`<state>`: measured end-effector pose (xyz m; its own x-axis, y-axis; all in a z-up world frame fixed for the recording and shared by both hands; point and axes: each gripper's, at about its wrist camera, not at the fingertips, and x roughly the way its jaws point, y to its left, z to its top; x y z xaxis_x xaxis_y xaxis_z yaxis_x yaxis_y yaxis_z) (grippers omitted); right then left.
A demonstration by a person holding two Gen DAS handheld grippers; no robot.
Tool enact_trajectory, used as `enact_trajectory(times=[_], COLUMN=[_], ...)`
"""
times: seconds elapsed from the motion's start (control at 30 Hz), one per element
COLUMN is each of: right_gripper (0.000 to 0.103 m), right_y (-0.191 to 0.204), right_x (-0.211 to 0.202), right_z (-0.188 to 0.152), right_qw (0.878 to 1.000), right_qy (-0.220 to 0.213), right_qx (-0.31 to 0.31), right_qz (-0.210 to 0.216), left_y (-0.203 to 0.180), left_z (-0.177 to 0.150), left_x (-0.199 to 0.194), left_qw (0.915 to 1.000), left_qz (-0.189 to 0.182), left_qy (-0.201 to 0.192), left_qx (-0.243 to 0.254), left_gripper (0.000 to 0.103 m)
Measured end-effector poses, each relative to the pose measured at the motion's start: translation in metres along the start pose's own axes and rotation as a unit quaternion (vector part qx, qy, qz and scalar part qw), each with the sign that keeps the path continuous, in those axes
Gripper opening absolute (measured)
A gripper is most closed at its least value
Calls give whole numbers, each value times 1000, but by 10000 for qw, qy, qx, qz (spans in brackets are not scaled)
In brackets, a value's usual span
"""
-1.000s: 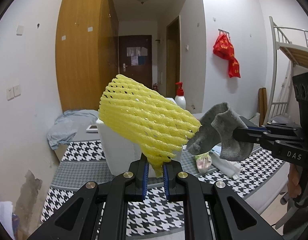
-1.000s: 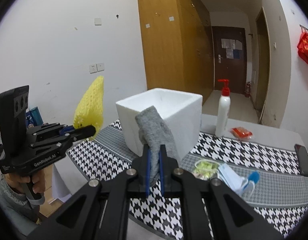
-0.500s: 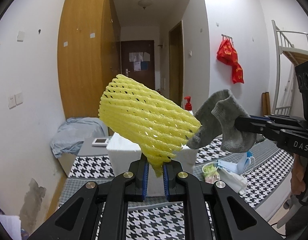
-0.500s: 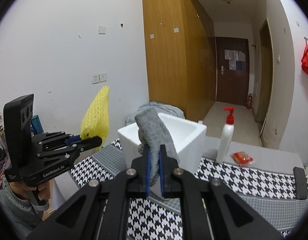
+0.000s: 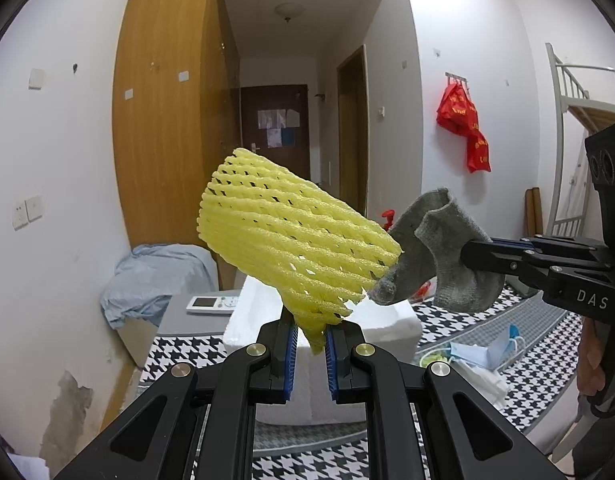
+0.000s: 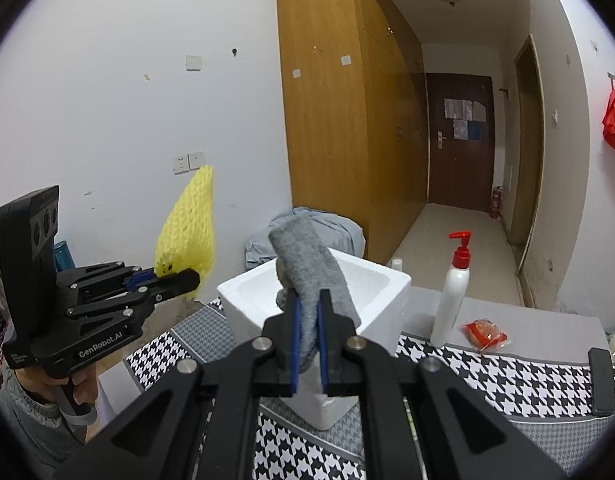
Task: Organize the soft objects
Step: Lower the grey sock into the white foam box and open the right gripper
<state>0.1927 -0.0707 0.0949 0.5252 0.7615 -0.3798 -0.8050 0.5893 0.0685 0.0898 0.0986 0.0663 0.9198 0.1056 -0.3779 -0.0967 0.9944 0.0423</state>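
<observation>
Sock [image 6: 312,264] and net [image 5: 291,240] held aloft by tools.

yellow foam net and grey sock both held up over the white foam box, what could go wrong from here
1. The left hand-held gripper pinches only the narrow tip of the yellow foam net; it may slip or tear.
2. The net's edge sits right against the grey sock and could snag it.
3. A drop may miss the white foam box.
</observation>
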Motion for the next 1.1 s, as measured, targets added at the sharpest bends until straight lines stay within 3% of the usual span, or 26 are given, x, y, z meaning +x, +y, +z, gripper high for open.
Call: enact_trajectory(times=[0.4, 0.93, 1.0, 1.03, 1.07, 1.1], right_gripper=[10, 11, 19, 33, 54, 64], right_y=[-5, -5, -7, -7, -8, -9], right_x=[30, 87, 88, 88, 87, 84], right_z=[15, 13, 11, 10, 10, 10], right_qw=[9999, 9974, 9973, 9974, 9976, 9981], right_qy=[152, 684, 702, 683, 665, 581], right_qx=[-39, 10, 36, 47, 63, 105], right_qz=[4, 204, 232, 217, 200, 168], left_y=[13, 21, 21, 22, 22, 21], left_z=[8, 3, 3, 3, 3, 4], left_x=[22, 36, 37, 37, 38, 38], left_qw=[10000, 9992, 9991, 9991, 9990, 9990], left_qz=[74, 253, 264, 266, 265, 278], left_qy=[23, 219, 232, 240, 249, 255], left_qx=[-50, -226, -234, -243, -246, -246], left_gripper=[13, 13, 13, 13, 13, 13])
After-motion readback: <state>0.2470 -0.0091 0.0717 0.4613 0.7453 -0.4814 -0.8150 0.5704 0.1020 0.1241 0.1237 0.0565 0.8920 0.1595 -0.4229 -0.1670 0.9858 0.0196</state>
